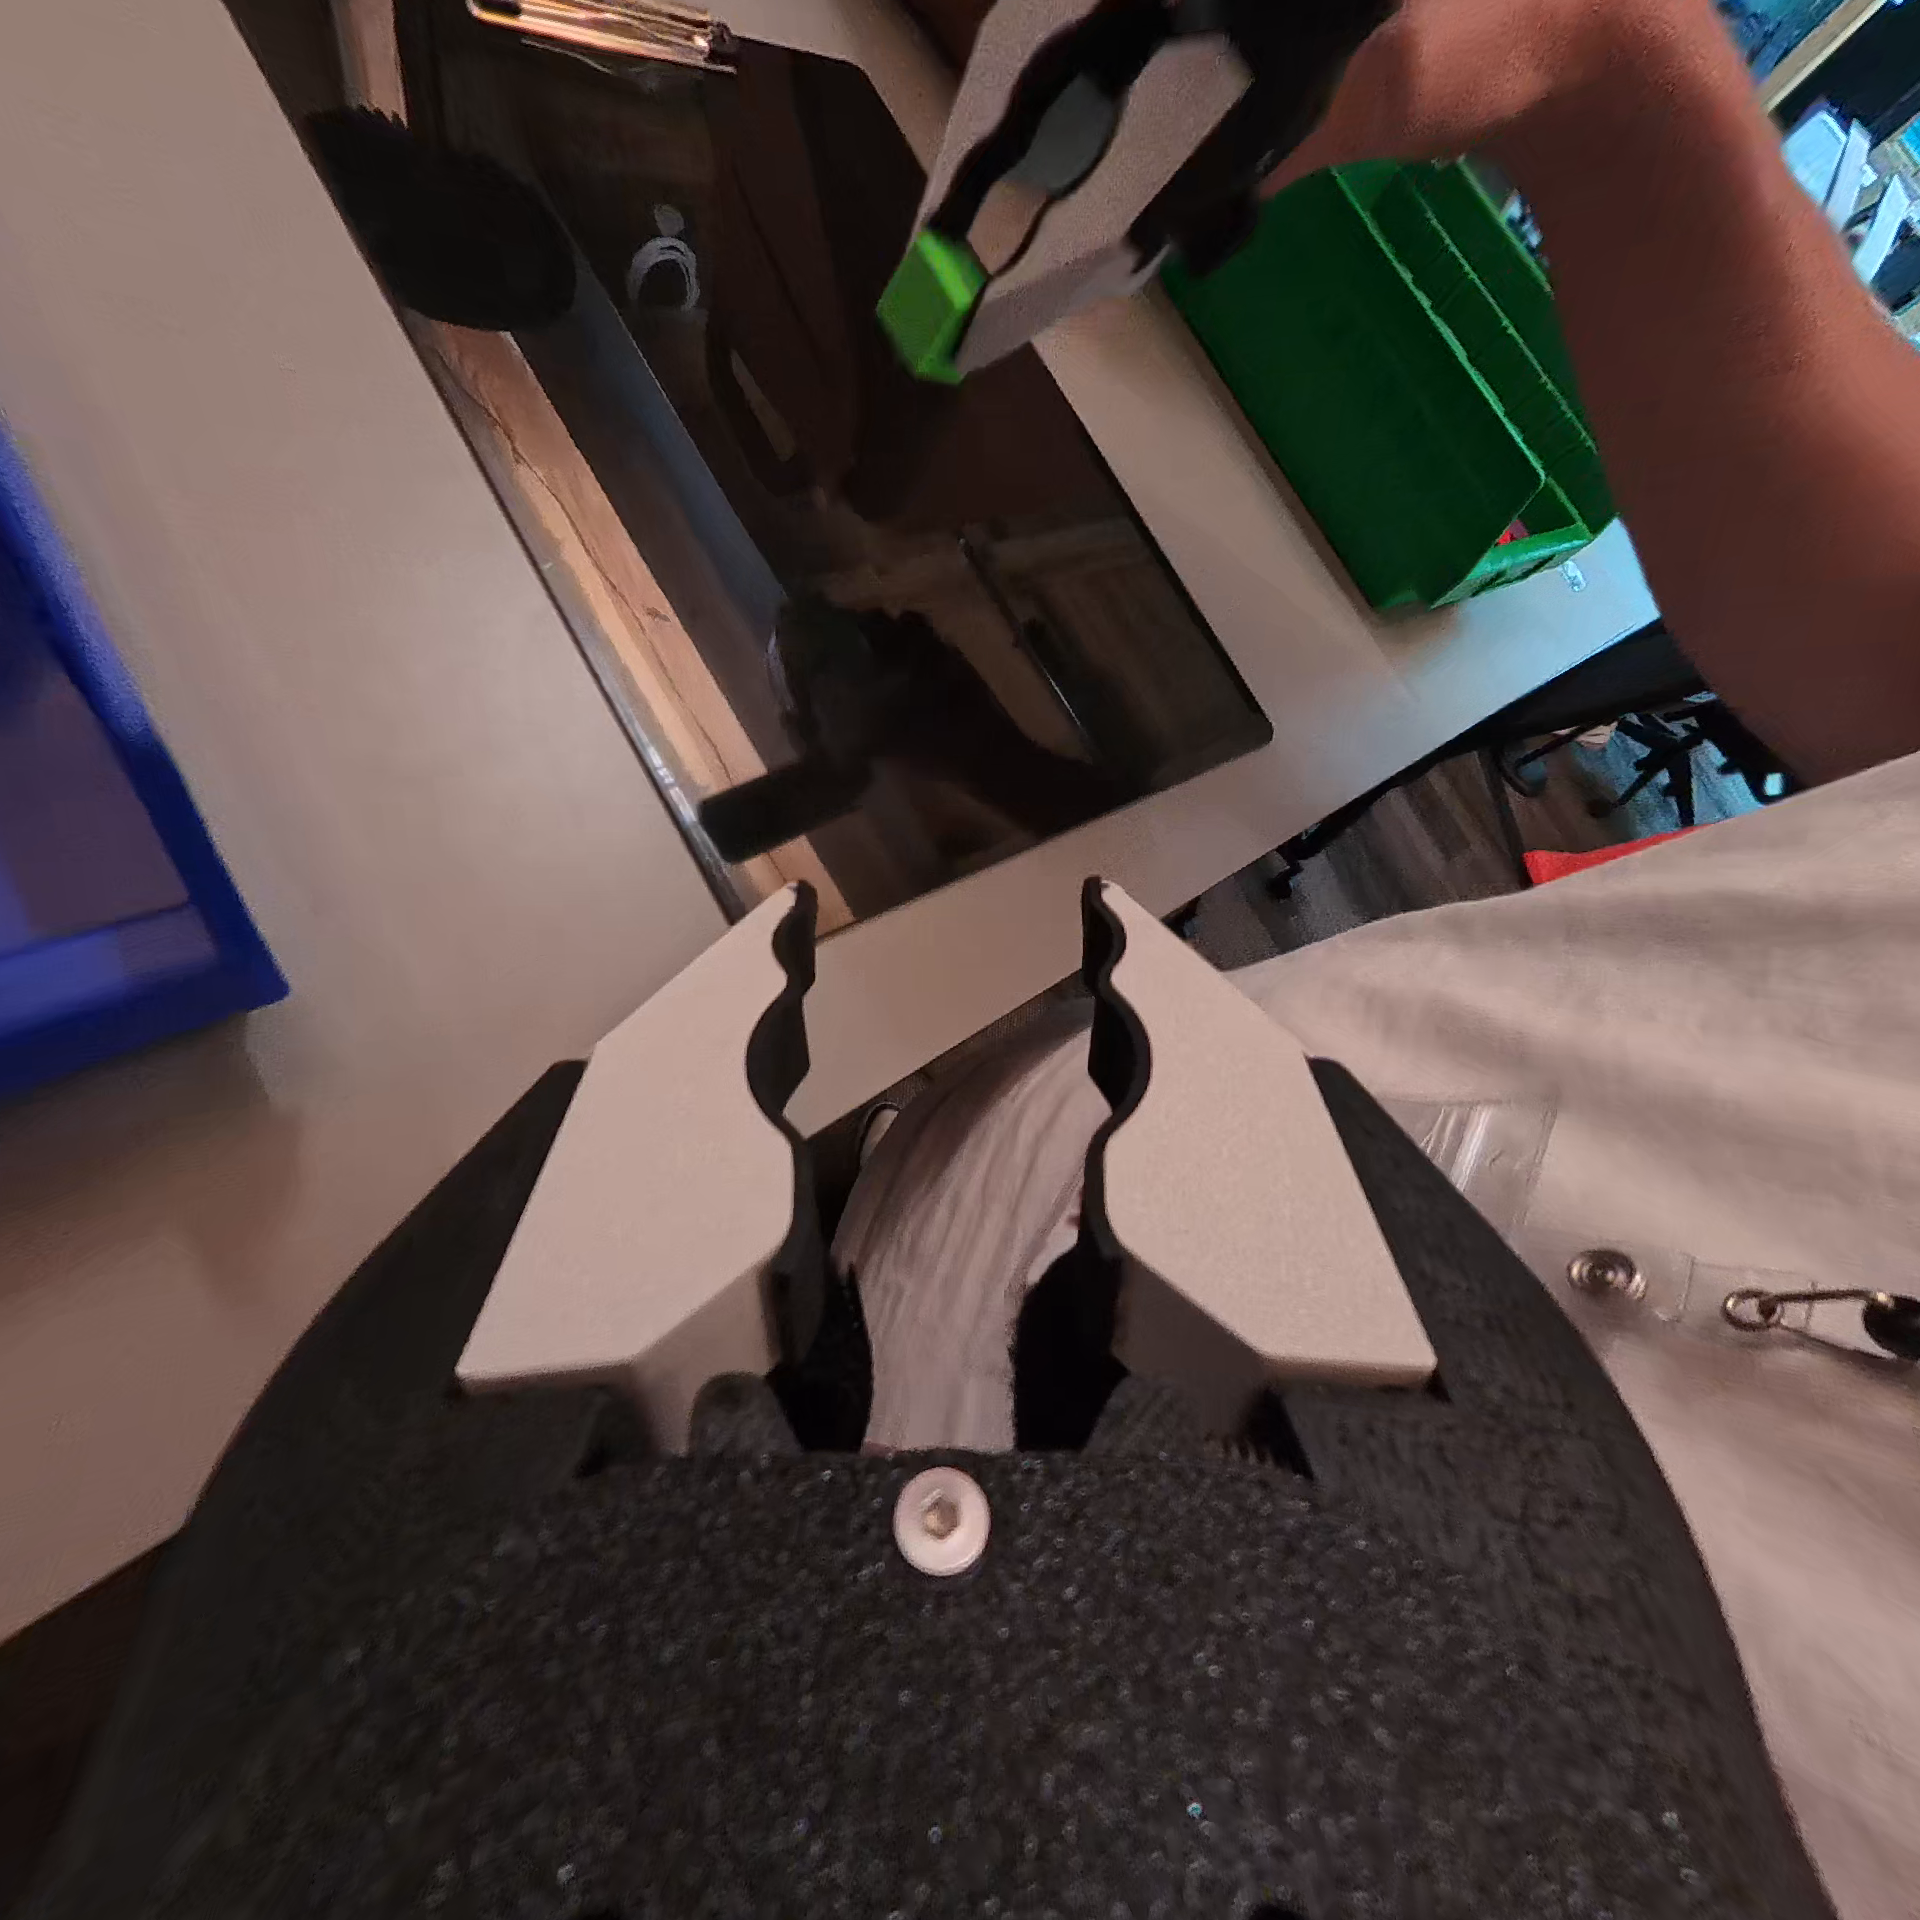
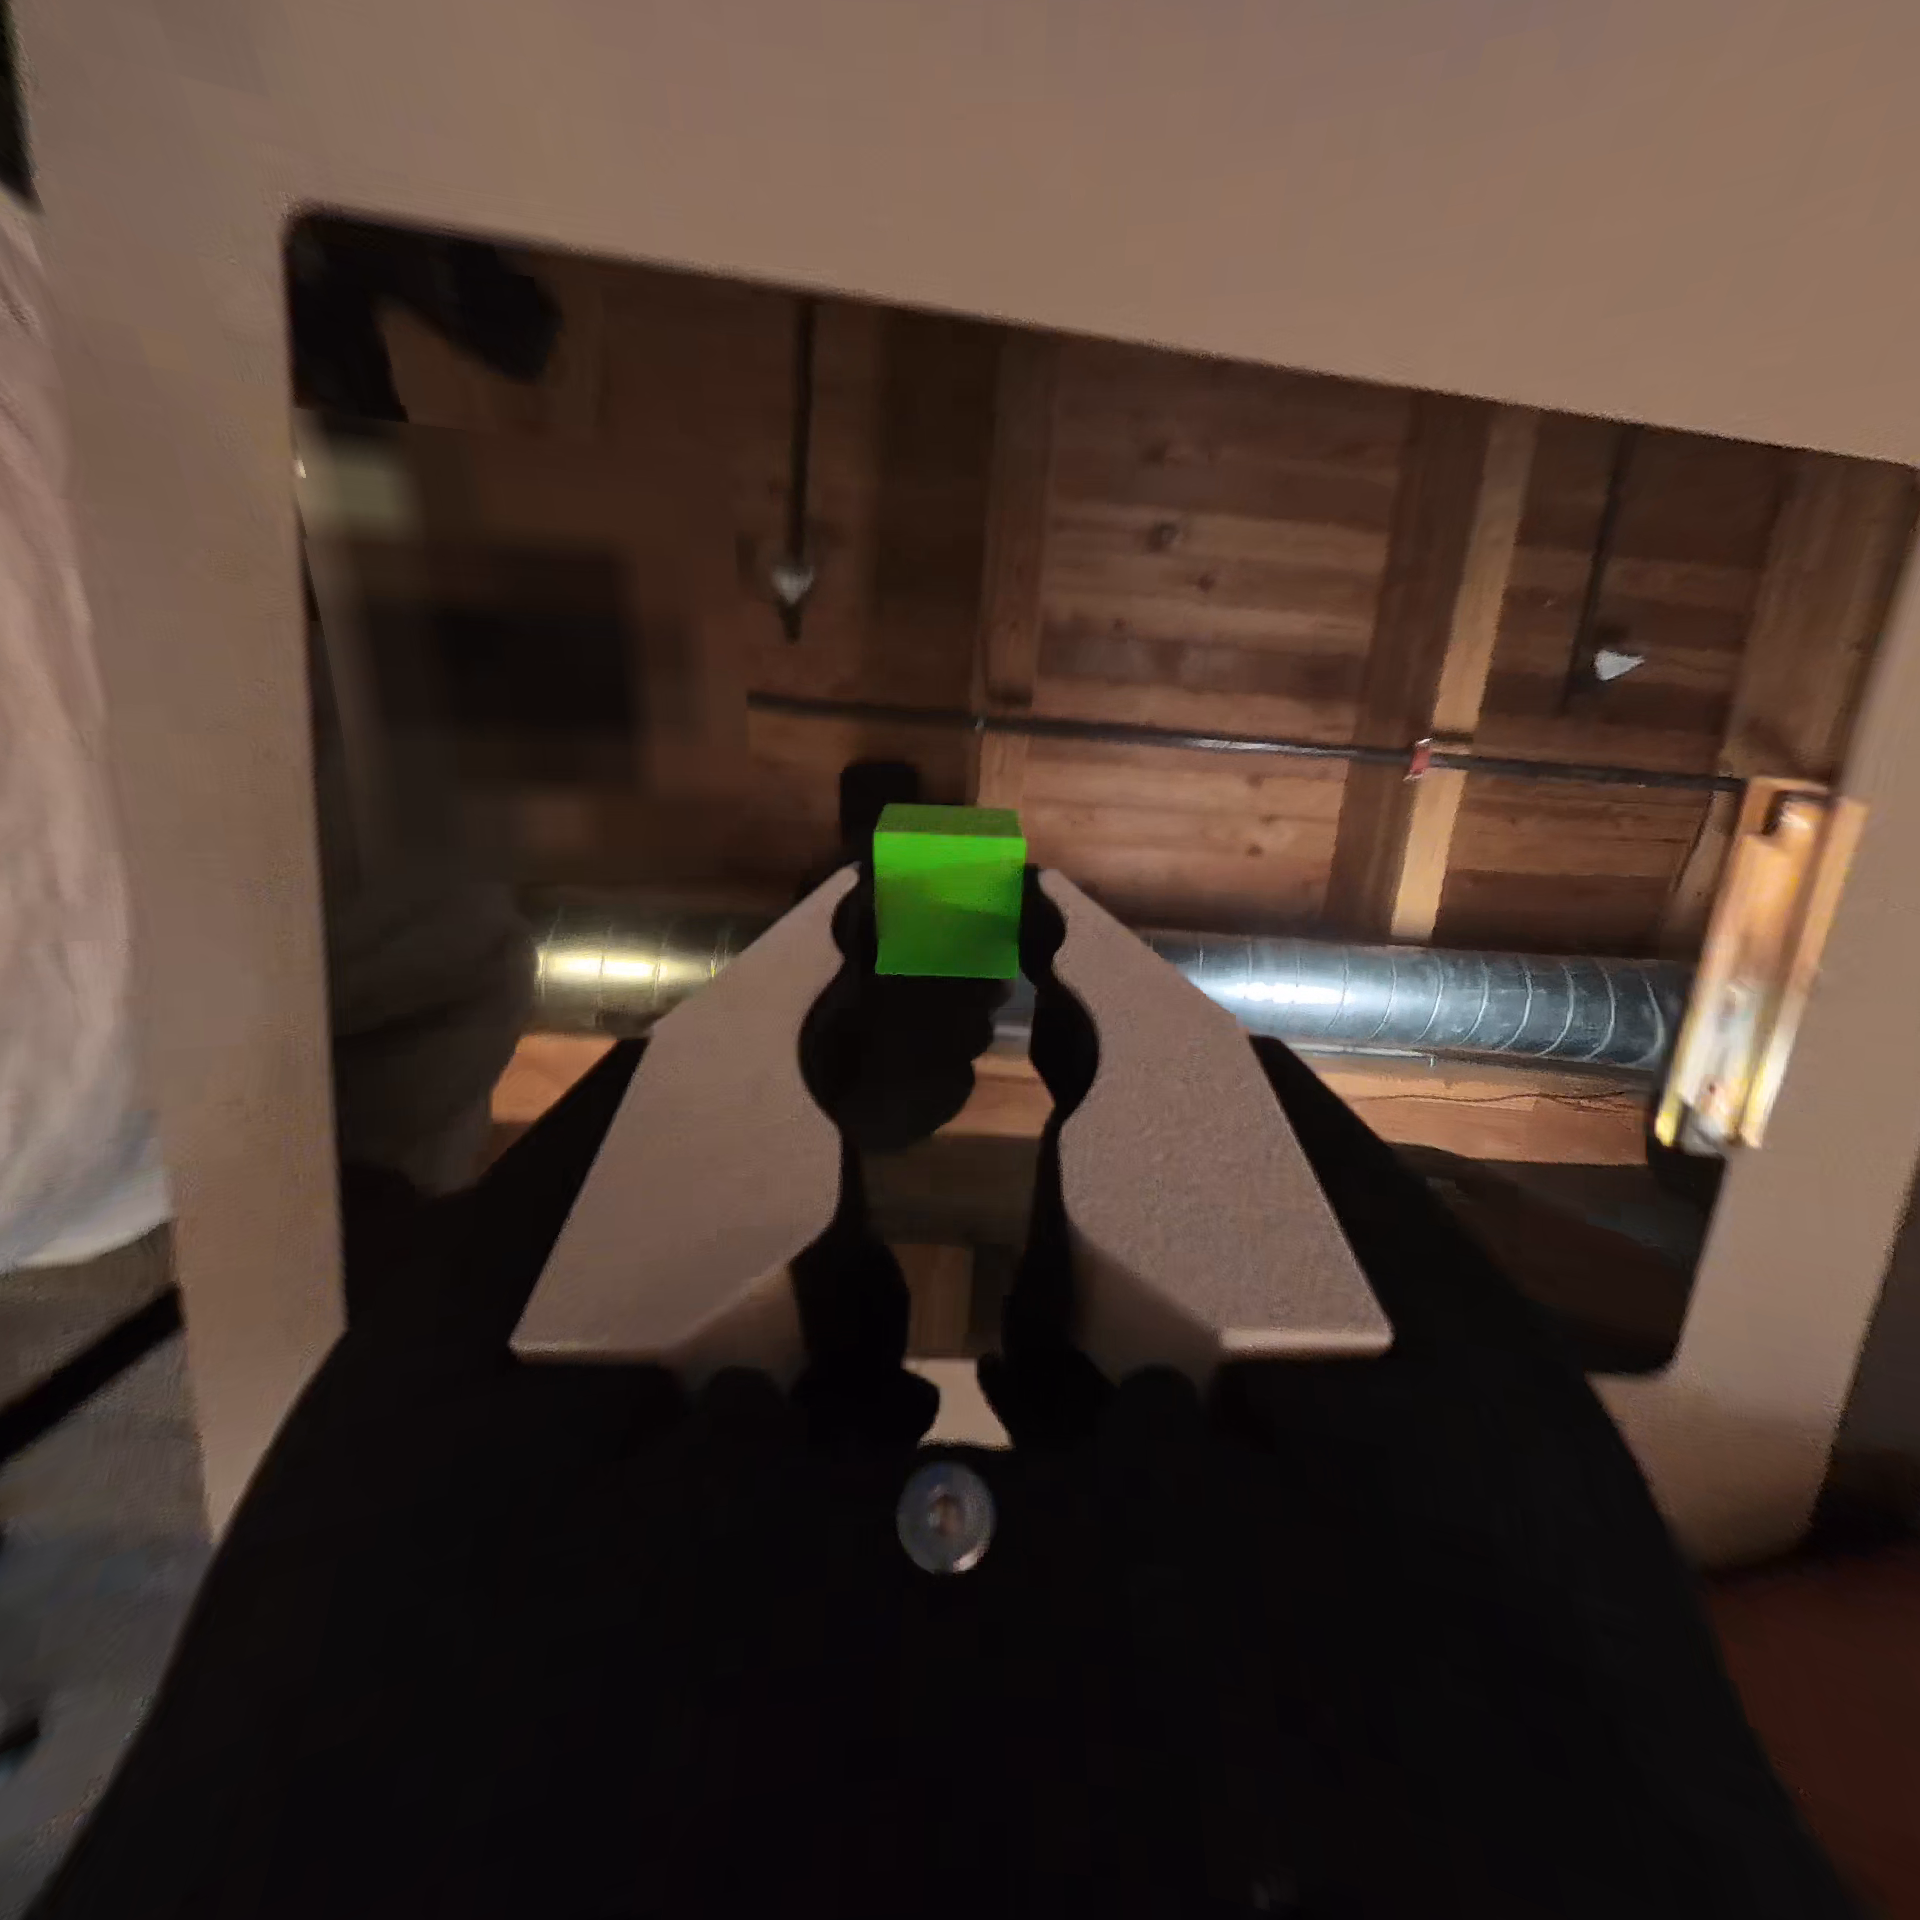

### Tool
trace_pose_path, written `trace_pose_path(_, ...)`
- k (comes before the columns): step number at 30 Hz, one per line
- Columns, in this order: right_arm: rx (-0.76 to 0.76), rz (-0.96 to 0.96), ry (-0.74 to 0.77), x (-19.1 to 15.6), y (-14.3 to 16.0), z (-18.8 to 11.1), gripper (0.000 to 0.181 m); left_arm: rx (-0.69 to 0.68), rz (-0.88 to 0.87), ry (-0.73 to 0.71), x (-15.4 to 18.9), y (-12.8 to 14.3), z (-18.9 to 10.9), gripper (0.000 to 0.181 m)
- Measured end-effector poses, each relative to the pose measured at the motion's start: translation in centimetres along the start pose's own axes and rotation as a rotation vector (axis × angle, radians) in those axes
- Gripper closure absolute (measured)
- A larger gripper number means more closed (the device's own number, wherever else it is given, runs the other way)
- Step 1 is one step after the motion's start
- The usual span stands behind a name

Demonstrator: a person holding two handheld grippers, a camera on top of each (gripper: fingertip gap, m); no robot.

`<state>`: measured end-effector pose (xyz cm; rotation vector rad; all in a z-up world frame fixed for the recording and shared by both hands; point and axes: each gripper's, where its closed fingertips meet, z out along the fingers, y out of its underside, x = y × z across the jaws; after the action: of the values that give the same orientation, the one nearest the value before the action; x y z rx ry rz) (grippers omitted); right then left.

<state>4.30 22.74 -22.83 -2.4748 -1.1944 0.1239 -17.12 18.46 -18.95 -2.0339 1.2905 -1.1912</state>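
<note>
The right gripper [image 2: 948,883] pinches a small green cube [image 2: 948,894] between its fingertips and hangs above a mirror [image 2: 1195,582] lying flat on the white table [image 2: 935,125]. The left gripper [image 1: 948,896] has its jaws parted with nothing between them, its tips over the near edge of that mirror. A green bin [image 1: 1382,395] sits beyond the right gripper; a blue bin [image 1: 94,831] lies off to the left gripper's left side.
</note>
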Motion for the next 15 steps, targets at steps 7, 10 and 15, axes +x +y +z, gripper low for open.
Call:
trace_pose_path(7, 0.259, 0.306, 0.344, 1.9, 5.3, -14.2, 0.155, -0.02, 0.005, 0.09, 1.9, -1.6, 3.1, 0.129)
trace_pose_path(10, 0.277, 0.48, 0.536, 2.8, 12.3, -19.4, 0.155, -0.058, 0.048, 0.12, 3.2, -1.6, 4.7, 0.129)
trace_pose_path(15, 0.208, 0.769, 0.715, 2.2, 25.9, -23.3, 0.155, -0.115, 0.118, 0.171, 5.1, -1.5, 7.1, 0.129)
